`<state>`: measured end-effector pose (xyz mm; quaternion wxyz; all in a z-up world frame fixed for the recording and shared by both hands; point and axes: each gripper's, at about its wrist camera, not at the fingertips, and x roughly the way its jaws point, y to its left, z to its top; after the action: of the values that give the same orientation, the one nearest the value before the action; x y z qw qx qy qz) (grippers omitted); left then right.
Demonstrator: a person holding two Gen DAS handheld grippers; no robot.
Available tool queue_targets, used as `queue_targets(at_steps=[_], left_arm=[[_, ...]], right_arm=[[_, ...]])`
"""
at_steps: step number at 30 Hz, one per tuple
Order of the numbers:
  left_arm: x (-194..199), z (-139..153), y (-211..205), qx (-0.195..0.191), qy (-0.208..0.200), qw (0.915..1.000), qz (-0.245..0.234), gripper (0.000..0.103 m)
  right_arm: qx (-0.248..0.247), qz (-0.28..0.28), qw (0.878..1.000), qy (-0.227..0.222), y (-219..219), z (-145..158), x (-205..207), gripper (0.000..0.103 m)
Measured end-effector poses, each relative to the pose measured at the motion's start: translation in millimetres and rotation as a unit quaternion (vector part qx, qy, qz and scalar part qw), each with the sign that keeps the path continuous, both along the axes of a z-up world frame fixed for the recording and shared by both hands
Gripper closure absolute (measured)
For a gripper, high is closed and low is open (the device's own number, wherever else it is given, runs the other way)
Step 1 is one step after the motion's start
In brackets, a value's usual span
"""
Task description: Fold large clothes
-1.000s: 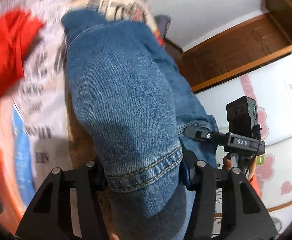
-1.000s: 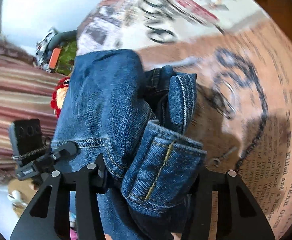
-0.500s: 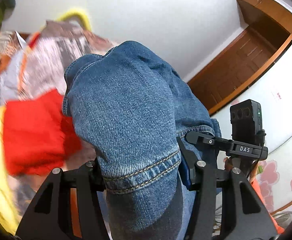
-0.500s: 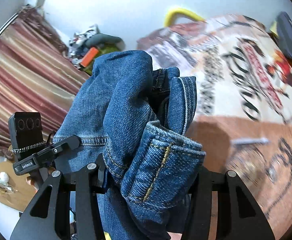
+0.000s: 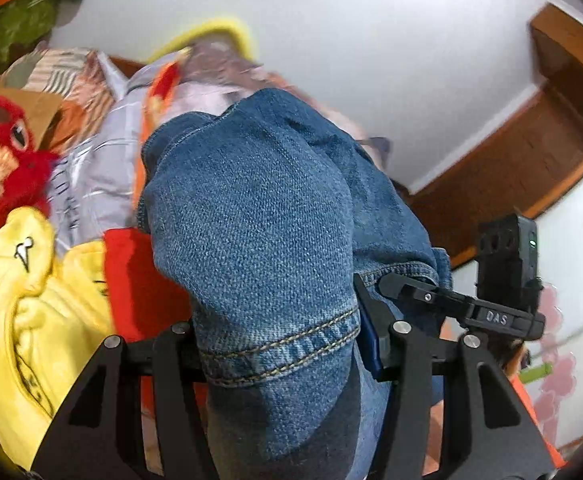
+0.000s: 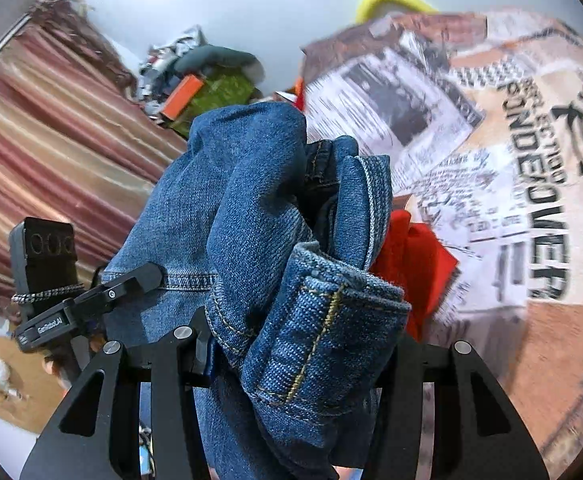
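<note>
Jeans [image 5: 259, 216]: blue denim, bunched, raised above the bed; stitched hem at the near end.
Left hand-held gripper [image 5: 279, 344]: jaws closed onto a hemmed fold of the jeans, cloth filling the gap between the fingers.
Right hand-held gripper [image 6: 291, 352]: jaws closed onto a thick rolled wad of the jeans [image 6: 251, 208], yellow seam stitching facing the camera.
Bedspread [image 6: 511, 152]: newspaper print in tan, black and white, lying behind and right of the jeans.
Red cloth [image 6: 415, 256]: on the bedspread, just right of the jeans, partly hidden by them.
Yellow garment [image 5: 31, 312]: left of the jeans, beside more red fabric.
Red plush toy [image 5: 7, 152]: upper left of the jeans.
Striped curtain [image 6: 51, 144]: left of the jeans in the right wrist view.
</note>
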<state>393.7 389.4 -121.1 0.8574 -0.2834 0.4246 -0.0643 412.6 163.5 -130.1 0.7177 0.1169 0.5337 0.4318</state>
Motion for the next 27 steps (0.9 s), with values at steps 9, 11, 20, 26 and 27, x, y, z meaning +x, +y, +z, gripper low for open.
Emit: queue_targets(at_steps=[9, 11, 20, 26, 27], left_arm=[[41, -117, 39, -0.001, 0.080, 0.9962, 0.034, 0.046], [36, -122, 41, -0.013, 0.074, 0.9967, 0.031, 0.044], [-20, -103, 8, 0.065, 0.056, 0.9961, 0.021, 0.031], [-71, -90, -16, 0.096, 0.059, 0.9929, 0.038, 0.031], [-78, -88, -19, 0.094, 0.061, 0.9929, 0.041, 0.031]], right_arm=[[-0.058, -0.011, 0.997, 0.039, 22, -91, 30, 0.055], [-0.056, -0.003, 0.998, 0.038, 15, -97, 28, 0.053], [-0.092, -0.026, 0.995, -0.021, -33, -67, -13, 0.047], [-0.142, -0.037, 0.987, -0.067, -64, -45, -57, 0.047], [-0.145, -0.034, 0.986, -0.078, -69, -40, -65, 0.047]])
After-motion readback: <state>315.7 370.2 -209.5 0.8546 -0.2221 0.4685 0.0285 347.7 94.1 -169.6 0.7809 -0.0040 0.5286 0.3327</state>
